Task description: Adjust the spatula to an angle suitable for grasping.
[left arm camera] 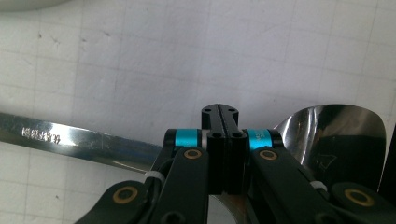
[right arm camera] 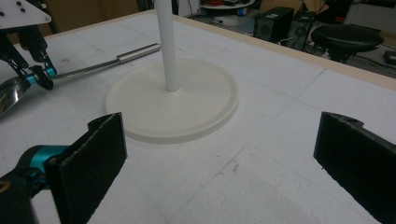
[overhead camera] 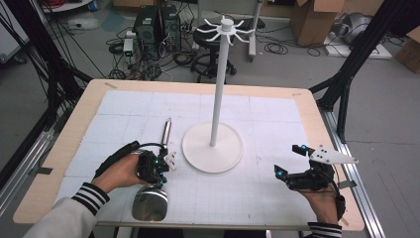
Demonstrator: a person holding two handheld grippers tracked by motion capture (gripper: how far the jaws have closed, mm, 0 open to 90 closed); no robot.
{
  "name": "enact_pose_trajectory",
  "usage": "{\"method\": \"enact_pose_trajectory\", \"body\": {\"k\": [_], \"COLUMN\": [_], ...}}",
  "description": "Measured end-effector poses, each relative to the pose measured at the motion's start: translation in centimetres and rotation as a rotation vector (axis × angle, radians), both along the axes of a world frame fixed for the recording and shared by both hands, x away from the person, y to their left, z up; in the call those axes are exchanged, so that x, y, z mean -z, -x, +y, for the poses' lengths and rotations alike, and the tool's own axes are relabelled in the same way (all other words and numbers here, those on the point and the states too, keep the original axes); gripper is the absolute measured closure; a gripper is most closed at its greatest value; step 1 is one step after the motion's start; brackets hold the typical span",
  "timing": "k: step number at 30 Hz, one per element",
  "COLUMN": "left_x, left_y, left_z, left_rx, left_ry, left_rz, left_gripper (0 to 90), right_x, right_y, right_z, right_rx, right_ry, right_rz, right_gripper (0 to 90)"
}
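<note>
Ladle [overhead camera: 157,168] on table [overhead camera: 277,104] left of stand [overhead camera: 213,147], right gripper [overhead camera: 289,161] right of it

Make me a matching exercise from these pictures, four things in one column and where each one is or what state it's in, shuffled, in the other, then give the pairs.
Things:
1. ladle
2. white stand
3. left gripper
4. right gripper

States or places:
A. jaws wide apart, holding nothing
B. upright at the middle of the table, with hooks on top
C. lying flat, bowl toward the near table edge
D. jaws together at the ladle's neck

Pairs: 1-C, 2-B, 3-D, 4-A
</note>
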State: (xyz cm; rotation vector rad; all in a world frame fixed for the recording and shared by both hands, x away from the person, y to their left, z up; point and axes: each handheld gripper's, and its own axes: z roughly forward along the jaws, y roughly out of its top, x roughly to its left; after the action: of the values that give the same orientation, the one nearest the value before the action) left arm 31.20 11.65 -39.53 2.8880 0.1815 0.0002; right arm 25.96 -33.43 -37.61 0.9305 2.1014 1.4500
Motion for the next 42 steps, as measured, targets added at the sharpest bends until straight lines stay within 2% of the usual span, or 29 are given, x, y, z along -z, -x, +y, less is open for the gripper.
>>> {"method": "enact_pose_trajectory", "body": {"k": [9, 15, 20, 28, 42], "left_x": [-0.1, -0.1, -0.2, -0.4, -0.6], "left_y": [-0.2, -0.5, -0.5, -0.7, -1.0], "left_z": [1.5, 2.6, 3.4, 4.8, 7.8], "left_rx": [-0.011, -0.048, -0.066, -0.09, -0.139], "left_ry": [-0.05, -0.06, -0.072, -0.09, -0.096], "left_rz": [0.019, 0.037, 0.017, 0.007, 0.004], "left_gripper": [90.0, 90.0, 90.0, 90.0, 90.0], "right_x": [0.1, 0.1, 0.1, 0.1, 0.1], "right_y": [-0.1, -0.1, -0.1, -0.1, -0.1], "right_z": [0.1, 0.1, 0.2, 0.1, 0.0], "right_rx": [-0.002, 0.0, -0.002, 0.002, 0.006], "right_ry": [0.004, 0.005, 0.008, 0.007, 0.007], "right_rz": [0.003, 0.003, 0.006, 0.006, 0.005], "right_gripper": [1.5, 1.5, 1.5, 1.5, 1.5]}}
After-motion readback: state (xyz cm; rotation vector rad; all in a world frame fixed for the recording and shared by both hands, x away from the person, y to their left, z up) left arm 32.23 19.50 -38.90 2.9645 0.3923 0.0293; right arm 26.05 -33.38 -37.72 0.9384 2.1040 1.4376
